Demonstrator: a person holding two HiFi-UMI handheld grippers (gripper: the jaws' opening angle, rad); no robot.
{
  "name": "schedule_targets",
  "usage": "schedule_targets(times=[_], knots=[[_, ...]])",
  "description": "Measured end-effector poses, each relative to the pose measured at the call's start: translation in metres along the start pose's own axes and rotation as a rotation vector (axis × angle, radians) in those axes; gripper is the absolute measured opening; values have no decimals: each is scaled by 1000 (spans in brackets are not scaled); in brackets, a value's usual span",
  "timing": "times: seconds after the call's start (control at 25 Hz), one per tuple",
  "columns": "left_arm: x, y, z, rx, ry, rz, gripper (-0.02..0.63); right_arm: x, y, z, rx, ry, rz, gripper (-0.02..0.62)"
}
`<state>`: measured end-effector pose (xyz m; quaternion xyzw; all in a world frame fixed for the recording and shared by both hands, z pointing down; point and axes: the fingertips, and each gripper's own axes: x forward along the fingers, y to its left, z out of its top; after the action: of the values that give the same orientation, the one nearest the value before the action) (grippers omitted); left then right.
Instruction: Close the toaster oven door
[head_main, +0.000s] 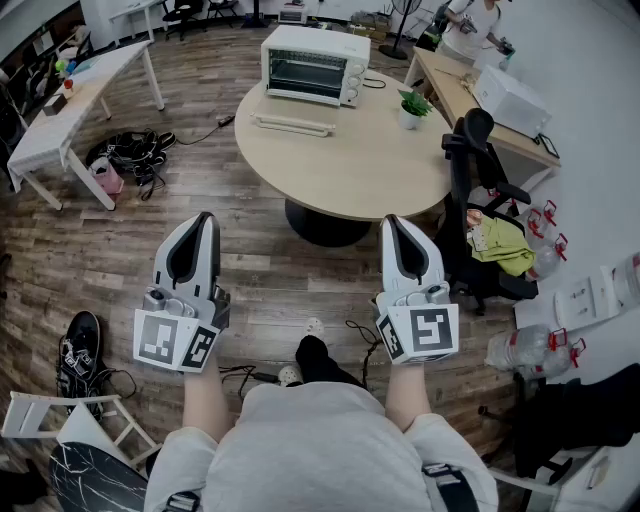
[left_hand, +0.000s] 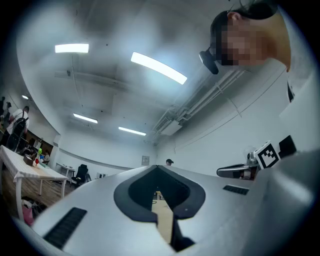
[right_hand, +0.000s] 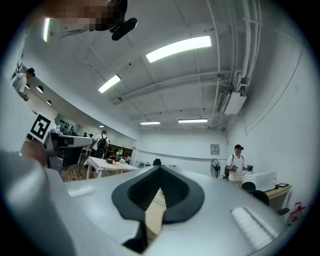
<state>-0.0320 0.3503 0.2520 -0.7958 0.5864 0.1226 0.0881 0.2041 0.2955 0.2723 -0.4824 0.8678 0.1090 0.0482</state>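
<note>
both claws were well short of the job. the left claw and the right claw hung low in front of the person carrying them, over the wooden floor. each had its two halves pressed together with nothing between them. the toaster oven sat at the far side of the round tabletop, facing us. what i took for its door lay dropped flat in front of it, with the rack inside in plain sight. the first risk i saw was the walk in: loose cables trailed on the floor just by the feet, and an office chair stood close against the tabletop on the right, so either could snag a step or an elbow. the second was the reach, since the oven was far across and a stretched arm would give poor control of the tip. a closed claw lifting the door from under its front edge could slip off the smooth lip and let it drop back down. a hard push at the end of the swing could slam it, or shove the whole oven back toward the far edge if it was light. the potted plant stood near the oven's right side, so a wide sweep by the right claw could tip it over.
</note>
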Motion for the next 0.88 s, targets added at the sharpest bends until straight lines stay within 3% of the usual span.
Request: schedule_targets(times=[0.48, 0.88], knots=[[17, 6, -13, -6, 22, -9, 6, 15, -8, -8, 23, -4, -5, 11], [71, 17, -31, 4, 32, -25, 6, 61, -34, -21, 39, -4, 20, 11]])
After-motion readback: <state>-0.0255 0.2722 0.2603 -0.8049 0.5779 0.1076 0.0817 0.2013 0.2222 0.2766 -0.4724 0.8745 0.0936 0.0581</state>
